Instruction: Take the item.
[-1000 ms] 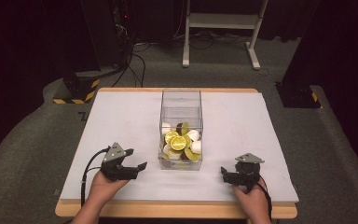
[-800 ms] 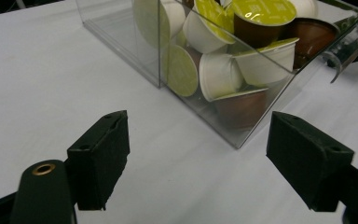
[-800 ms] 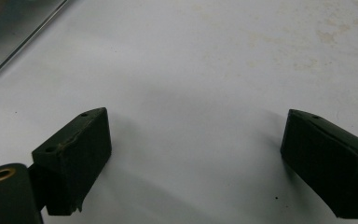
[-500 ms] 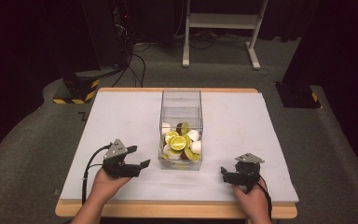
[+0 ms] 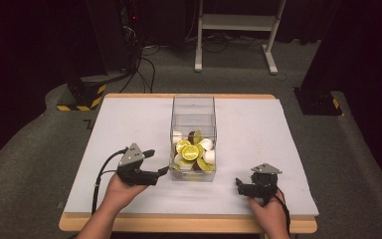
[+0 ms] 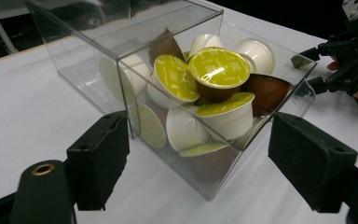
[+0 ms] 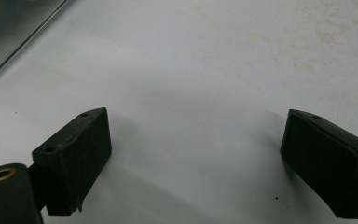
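A clear plastic box point(image 5: 193, 117) stands mid-table, its near end heaped with coffee capsules point(image 5: 191, 152) that have green lids and white or brown cups. My left gripper point(image 5: 158, 161) hovers just left of the box's near corner and points at it. Its jaws stand open and have just been opening further, with nothing gripped. In the left gripper view the box's corner point(image 6: 126, 84) and the capsules point(image 6: 216, 70) lie beyond the left gripper point(image 6: 200, 149). My right gripper point(image 5: 239, 185) rests open near the front edge, right of the box. Bare table shows between the jaws of the right gripper point(image 7: 198, 140).
The white table top point(image 5: 124, 124) has a wooden front edge point(image 5: 189, 224). Around it is grey floor, with a cabinet and cables at the back left and a white frame behind. The right gripper point(image 6: 314, 70) appears beyond the box.
My left gripper has lifted a little and moved closer to the box's near left corner. The right gripper and the box have stayed put.
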`<state>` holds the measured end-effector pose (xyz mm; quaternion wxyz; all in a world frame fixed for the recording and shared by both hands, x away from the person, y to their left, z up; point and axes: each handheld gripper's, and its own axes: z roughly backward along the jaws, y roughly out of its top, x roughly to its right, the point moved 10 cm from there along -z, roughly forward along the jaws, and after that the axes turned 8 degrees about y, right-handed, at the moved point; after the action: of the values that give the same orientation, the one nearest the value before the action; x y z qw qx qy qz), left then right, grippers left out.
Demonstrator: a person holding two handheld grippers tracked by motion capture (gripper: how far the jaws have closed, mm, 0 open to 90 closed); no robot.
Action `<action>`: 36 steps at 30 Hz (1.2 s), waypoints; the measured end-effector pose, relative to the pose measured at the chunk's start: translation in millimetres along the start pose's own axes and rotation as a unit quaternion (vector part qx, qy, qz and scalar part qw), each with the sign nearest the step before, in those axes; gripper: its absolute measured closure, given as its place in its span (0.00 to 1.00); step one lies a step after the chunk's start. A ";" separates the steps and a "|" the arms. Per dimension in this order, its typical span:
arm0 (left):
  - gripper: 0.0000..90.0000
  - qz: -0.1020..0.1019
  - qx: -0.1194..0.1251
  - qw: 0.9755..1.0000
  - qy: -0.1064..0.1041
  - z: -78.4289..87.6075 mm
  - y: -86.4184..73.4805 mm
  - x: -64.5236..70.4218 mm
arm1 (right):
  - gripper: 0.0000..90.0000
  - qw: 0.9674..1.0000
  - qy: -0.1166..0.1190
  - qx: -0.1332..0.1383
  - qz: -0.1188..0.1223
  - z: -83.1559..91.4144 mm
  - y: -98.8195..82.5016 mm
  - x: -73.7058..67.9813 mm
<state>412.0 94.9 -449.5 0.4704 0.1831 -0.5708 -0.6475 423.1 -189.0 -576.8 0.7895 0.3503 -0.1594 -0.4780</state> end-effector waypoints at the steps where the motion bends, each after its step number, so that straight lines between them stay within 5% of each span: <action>1: 0.23 0.003 0.001 1.000 -0.001 -1.6 1.3 2.1 | 0.09 1.000 0.000 0.000 0.000 0.0 0.0 0.0; 8: 0.23 -0.010 -0.005 1.000 -0.011 -12.4 3.4 12.4 | 0.09 1.000 0.000 0.000 0.000 0.0 0.0 -0.1; 36: 0.23 0.002 -0.017 0.999 -0.033 -43.5 7.0 29.2 | 0.09 1.000 0.000 0.000 0.000 0.0 0.1 -0.1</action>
<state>434.2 47.0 -446.6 0.4562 0.1524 -0.5750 -0.6618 423.1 -188.9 -576.8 0.7894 0.3504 -0.1598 -0.4781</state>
